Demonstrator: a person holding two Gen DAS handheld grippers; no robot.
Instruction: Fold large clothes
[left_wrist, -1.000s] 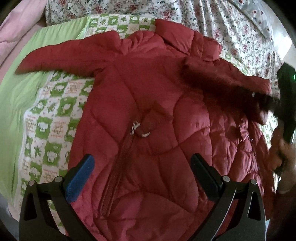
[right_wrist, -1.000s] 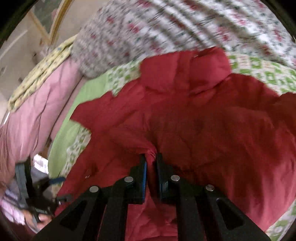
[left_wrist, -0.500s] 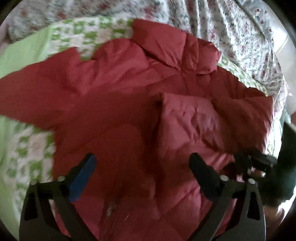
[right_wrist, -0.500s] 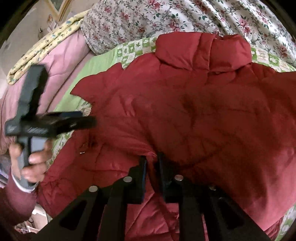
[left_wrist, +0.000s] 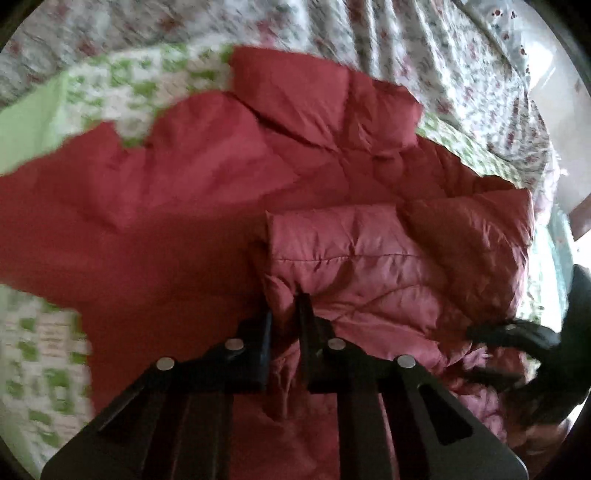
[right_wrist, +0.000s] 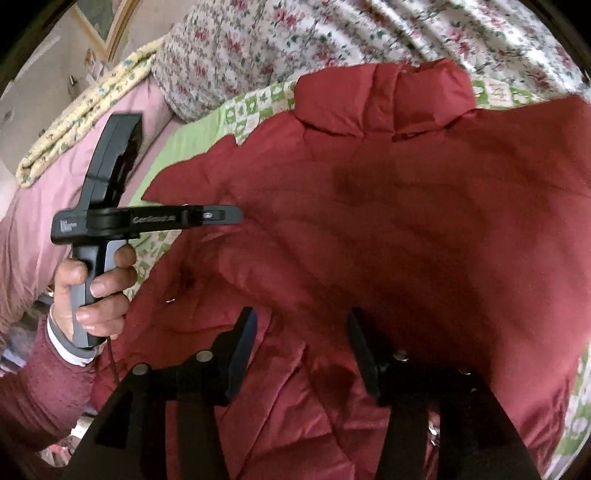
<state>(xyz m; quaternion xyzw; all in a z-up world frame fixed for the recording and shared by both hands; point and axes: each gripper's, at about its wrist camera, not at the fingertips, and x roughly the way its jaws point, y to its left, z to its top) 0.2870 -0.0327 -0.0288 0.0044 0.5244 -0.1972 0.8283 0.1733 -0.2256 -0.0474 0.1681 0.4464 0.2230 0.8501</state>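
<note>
On my left wrist view the left gripper (left_wrist: 286, 314) has its fingers (left_wrist: 304, 317) drawn nearly together, pinching a ridge of the red quilted jacket (left_wrist: 207, 229) at the edge of the folded-over sleeve (left_wrist: 354, 254). On the right wrist view the right gripper (right_wrist: 301, 347) has its fingers (right_wrist: 243, 347) spread wide, with jacket fabric lying in the gap between them; I cannot tell whether they touch it. The jacket lies spread across the bed, on a green-and-white patterned sheet (right_wrist: 258, 103), collar (right_wrist: 384, 99) toward the floral quilt (right_wrist: 295, 40). The left gripper also shows in that view, held in the left hand (right_wrist: 92, 291) over the jacket's left edge. Open sheet shows beyond that edge, with a pink blanket (right_wrist: 22, 236) further out.
</note>
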